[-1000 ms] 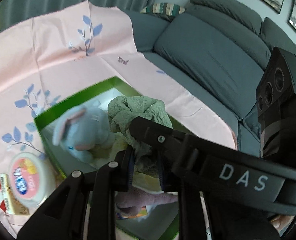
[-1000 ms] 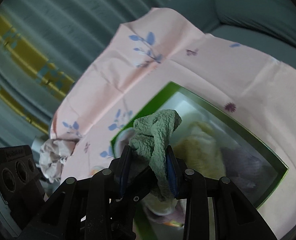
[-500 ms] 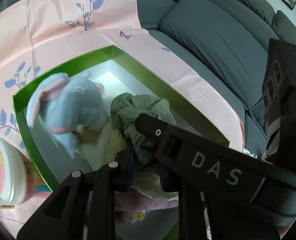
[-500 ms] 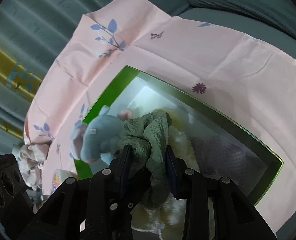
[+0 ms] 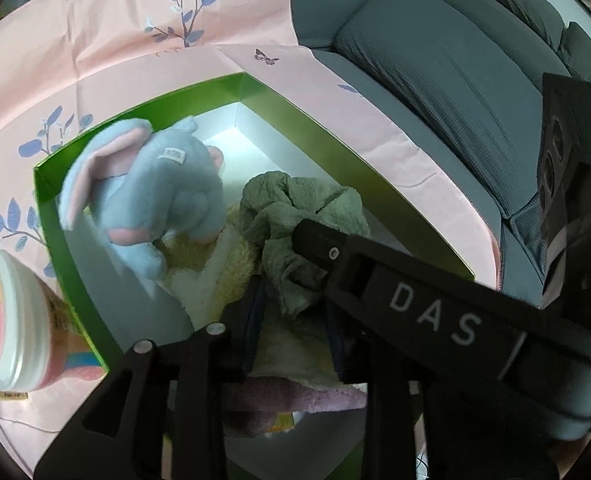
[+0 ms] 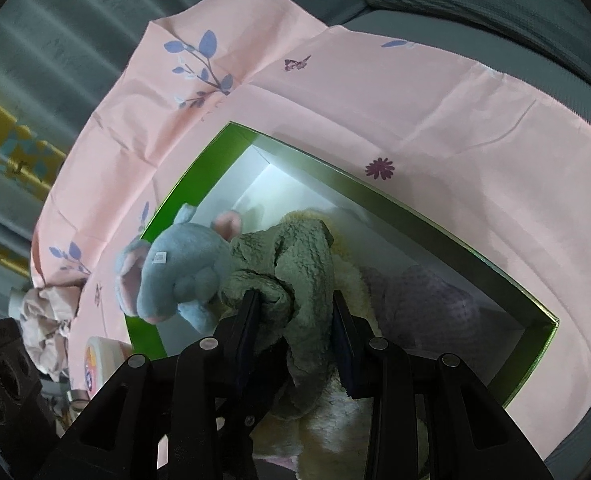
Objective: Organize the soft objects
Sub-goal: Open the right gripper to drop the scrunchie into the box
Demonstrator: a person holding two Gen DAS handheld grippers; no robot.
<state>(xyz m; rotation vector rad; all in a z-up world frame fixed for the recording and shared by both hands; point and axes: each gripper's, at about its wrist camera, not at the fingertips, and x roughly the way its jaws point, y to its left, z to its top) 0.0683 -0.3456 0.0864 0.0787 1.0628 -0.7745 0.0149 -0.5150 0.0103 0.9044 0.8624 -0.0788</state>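
Note:
A green cloth [image 5: 295,216] lies bunched in the green box [image 5: 135,104], on a cream towel [image 5: 215,276] beside a blue plush elephant [image 5: 151,196]. Both grippers hold this cloth inside the box. My left gripper [image 5: 293,316] is shut on its lower end. My right gripper [image 6: 295,320] is shut on the cloth [image 6: 295,264], and its body crosses the left wrist view [image 5: 415,312]. A purple towel [image 6: 427,304] lies at the box's near end. The elephant [image 6: 179,276] leans against the cloth.
The box [image 6: 407,208] sits on a pink flowered sheet [image 5: 127,40] over a grey sofa [image 5: 455,72]. A round lidded tub [image 5: 3,320] stands by the box's left wall. A crumpled pink cloth [image 6: 47,320] lies beyond the box.
Both grippers have lowered the green cloth into the box, onto the cream towel next to the elephant. Their jaws now stand a little wider around the cloth.

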